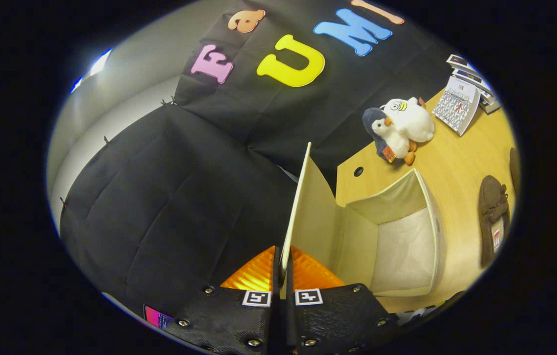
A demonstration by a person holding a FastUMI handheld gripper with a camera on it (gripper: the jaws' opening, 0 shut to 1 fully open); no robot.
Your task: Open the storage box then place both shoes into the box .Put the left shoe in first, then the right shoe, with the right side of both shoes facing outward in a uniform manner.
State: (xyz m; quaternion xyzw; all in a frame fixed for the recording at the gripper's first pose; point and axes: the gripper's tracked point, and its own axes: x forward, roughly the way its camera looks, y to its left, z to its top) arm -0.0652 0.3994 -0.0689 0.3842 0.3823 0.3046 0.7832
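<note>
- The table (456, 162), light wood, carries everything; the view along the tongs is rolled, so it appears tipped up on the tongs' right.
- The storage box (396, 236), cream fabric, stands on the table just right of the tongs with its mouth open and its pale inside bare; no shoe is in it yet.
- The lid (303, 207) of the box is a thin cream panel running straight ahead from the fingertips, edge-on, its long axis in line with the fingers. It stands up off the box's near side.
- The tongs (280, 268) are closed on that lid: both fingers press its near edge, one on each face.
- The relation that counts next, as I judge it: the lid lies dead ahead, the box opening beside it to the right, and the shoe beyond the box on that same side, so the tongs must let go and swing right past the box.
- One brown shoe (493, 217) lies flat on the table beyond the box, its long axis roughly parallel to the box's far wall. Which shoe of the pair it is, I cannot tell.
- Two plush birds (401, 128) sit farther back, with a desk calendar (457, 104) behind them.
- Writing: the shoe's insole carries a small label with a red mark, and the calendar shows a grid; both are too small to read.
</note>
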